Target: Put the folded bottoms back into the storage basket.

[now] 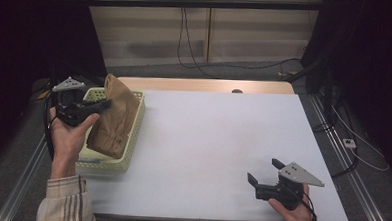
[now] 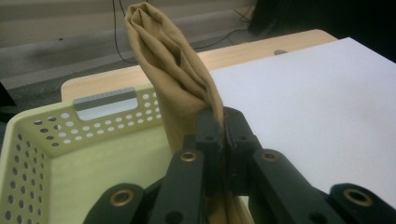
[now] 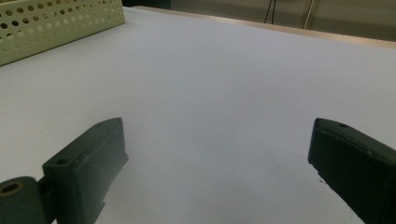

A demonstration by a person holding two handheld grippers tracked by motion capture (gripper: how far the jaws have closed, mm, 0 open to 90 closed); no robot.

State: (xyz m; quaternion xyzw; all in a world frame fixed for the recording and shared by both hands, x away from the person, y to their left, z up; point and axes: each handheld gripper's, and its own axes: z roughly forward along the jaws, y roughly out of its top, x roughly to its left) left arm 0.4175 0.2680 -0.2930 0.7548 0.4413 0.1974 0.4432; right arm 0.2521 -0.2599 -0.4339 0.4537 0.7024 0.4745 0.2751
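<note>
High view: cloth [image 1: 114,118] pinched by left gripper [image 1: 104,104] over basket [image 1: 135,130]; snagging risked; right gripper [image 1: 264,174] spread, empty.

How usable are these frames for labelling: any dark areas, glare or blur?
High view: both sides black, white table evenly lit, no glare. Left gripper view: tan cloth sharp, the left gripper likewise, basket slightly soft. Right gripper view: right gripper jaws soft and dim, table bluish.

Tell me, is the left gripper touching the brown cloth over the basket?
Touching. In the left gripper view the left gripper has its black jaws shut on a fold of the brown cloth, which rises above the pale yellow basket.
</note>
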